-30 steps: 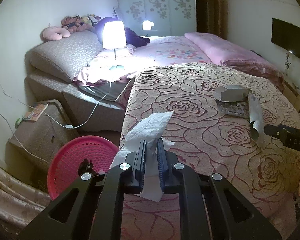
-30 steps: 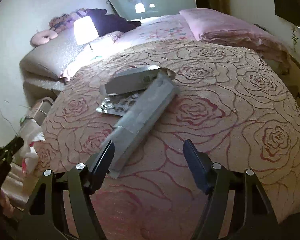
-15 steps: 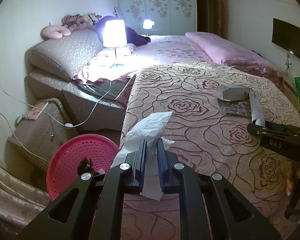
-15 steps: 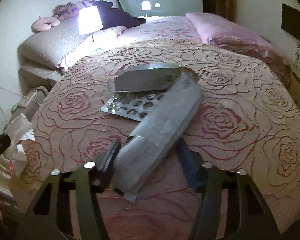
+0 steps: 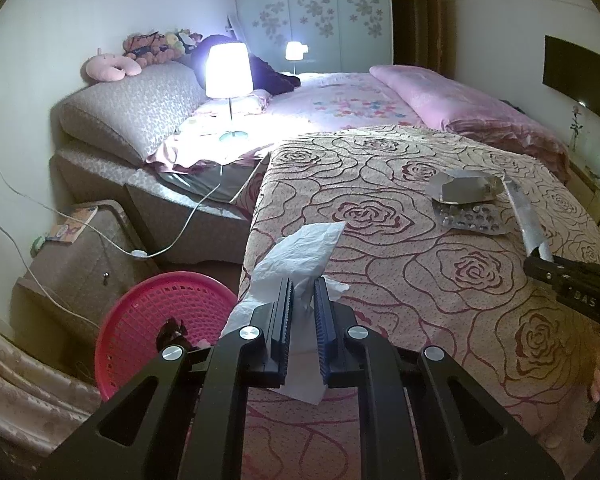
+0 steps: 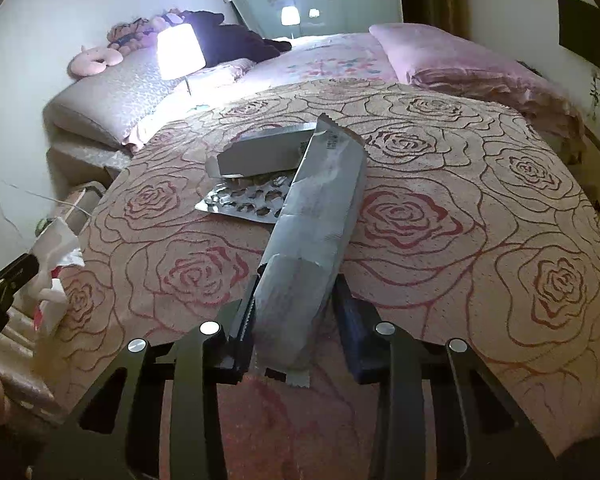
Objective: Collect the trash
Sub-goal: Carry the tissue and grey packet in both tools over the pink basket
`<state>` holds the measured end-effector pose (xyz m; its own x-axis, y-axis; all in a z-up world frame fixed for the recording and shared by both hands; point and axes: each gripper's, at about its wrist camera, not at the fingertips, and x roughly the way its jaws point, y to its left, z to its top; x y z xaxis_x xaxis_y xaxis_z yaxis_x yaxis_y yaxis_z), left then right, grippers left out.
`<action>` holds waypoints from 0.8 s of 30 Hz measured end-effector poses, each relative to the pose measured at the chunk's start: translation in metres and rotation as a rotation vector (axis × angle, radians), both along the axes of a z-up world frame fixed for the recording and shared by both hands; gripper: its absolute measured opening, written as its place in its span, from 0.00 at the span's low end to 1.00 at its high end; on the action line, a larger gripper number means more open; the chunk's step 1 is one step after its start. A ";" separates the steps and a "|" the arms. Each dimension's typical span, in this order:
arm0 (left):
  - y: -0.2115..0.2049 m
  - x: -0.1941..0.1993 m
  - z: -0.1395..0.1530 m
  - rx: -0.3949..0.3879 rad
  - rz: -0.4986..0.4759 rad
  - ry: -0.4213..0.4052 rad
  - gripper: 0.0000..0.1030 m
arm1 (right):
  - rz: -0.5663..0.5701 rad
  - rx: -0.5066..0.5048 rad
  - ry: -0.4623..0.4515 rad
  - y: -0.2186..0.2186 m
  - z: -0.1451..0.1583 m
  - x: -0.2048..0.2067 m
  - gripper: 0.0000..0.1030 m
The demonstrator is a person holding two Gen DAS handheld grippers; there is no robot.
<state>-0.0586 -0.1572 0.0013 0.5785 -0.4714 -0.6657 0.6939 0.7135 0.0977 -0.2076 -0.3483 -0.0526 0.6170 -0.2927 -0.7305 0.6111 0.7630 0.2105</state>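
My left gripper (image 5: pixel 302 280) is shut on a crumpled white tissue (image 5: pixel 300 248) and holds it above the left edge of the rose-patterned bed cover (image 5: pixel 400 248). My right gripper (image 6: pixel 296 284) is shut on the near end of a long silver foil wrapper (image 6: pixel 320 212), which lies on the cover (image 6: pixel 460 240). Beside the wrapper lie a silver blister pack (image 6: pixel 248 202) and a flattened silver box (image 6: pixel 260 156); both also show in the left wrist view, the pack (image 5: pixel 470 218) and the box (image 5: pixel 466 186). A pink basket (image 5: pixel 160 320) stands on the floor left of the bed.
A lit lamp (image 5: pixel 227 66) stands on a second bed with a grey pillow (image 5: pixel 132 108) and plush toys. A grey bedside unit (image 5: pixel 80 256) with white cables stands by the wall. A pink quilt (image 5: pixel 460 108) lies at the back. A dark screen (image 5: pixel 580 76) hangs at right.
My right gripper moved forward around the foil wrapper's near end and closed on it. My left gripper kept holding the tissue almost still.
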 end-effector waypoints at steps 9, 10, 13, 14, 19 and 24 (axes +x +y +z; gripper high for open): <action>0.003 0.001 0.006 0.007 0.023 -0.019 0.10 | 0.113 -0.042 -0.019 0.026 0.012 0.013 0.34; 0.004 0.002 0.007 0.011 0.030 -0.020 0.10 | 0.122 -0.044 -0.019 0.027 0.012 0.015 0.34; 0.008 0.008 0.009 0.019 0.056 -0.025 0.10 | 0.150 -0.049 -0.019 0.033 0.015 0.021 0.34; 0.010 0.010 0.009 0.020 0.062 -0.025 0.10 | 0.158 -0.052 -0.020 0.034 0.016 0.024 0.34; 0.020 0.019 0.011 0.034 0.100 -0.026 0.10 | 0.199 -0.062 -0.027 0.042 0.022 0.037 0.34; 0.032 0.028 0.015 0.036 0.144 -0.023 0.10 | 0.248 -0.071 -0.032 0.054 0.027 0.051 0.34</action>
<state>-0.0303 -0.1248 0.0168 0.6535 -0.3587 -0.6666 0.5818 0.8014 0.1391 -0.1566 -0.2938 -0.0258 0.6991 -0.1794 -0.6922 0.3975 0.9022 0.1676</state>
